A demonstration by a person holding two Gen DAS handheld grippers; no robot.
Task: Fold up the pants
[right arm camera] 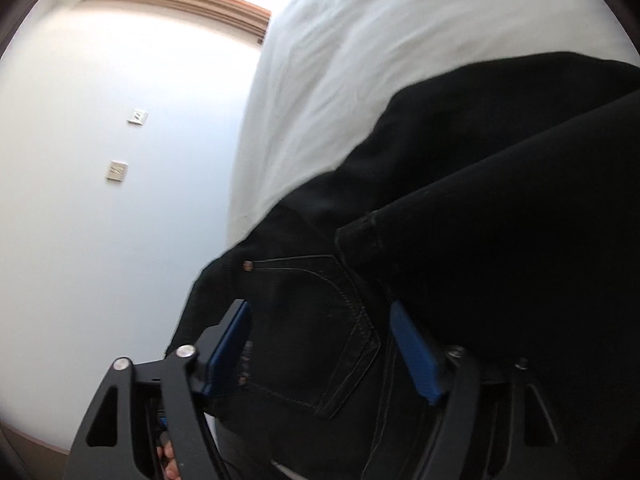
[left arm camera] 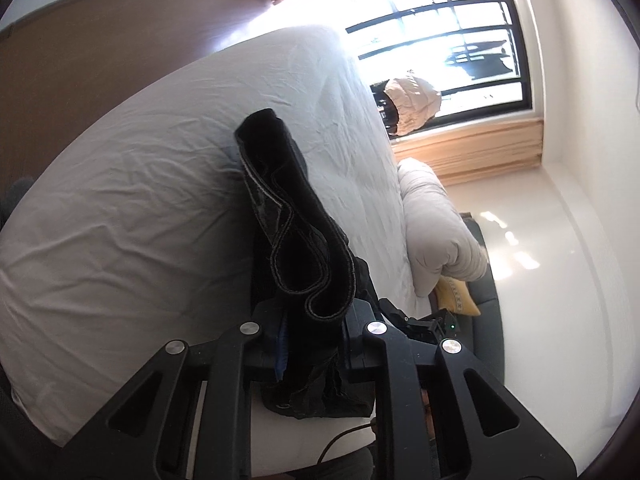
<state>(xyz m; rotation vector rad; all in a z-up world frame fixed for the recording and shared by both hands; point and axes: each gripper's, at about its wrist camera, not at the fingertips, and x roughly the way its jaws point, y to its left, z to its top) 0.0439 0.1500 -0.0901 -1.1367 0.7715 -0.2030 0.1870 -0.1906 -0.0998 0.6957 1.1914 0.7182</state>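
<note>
The black pants point(left arm camera: 288, 208) lie on the white bed sheet point(left arm camera: 140, 200). In the left wrist view my left gripper point(left arm camera: 312, 332) is shut on a stitched, doubled-over edge of them, and the cloth rises from the jaws and drapes away over the bed. In the right wrist view the pants point(right arm camera: 480, 200) fill the right half, with a back pocket point(right arm camera: 320, 320) and its rivet point(right arm camera: 248, 266) showing. My right gripper point(right arm camera: 318, 312) stands open, its blue pads point(right arm camera: 224, 344) on either side of the pocket area. A fold of a pant leg overlaps the right pad.
A bundled pale duvet point(left arm camera: 436, 216) lies at the bed's edge beside a yellow cushion point(left arm camera: 456, 296) on a dark seat. A barred window point(left arm camera: 460, 32) and a tan bag point(left arm camera: 412, 100) lie beyond. A white wall carries two sockets point(right arm camera: 116, 170). A black device with a green light point(left arm camera: 436, 324) is beside my left fingers.
</note>
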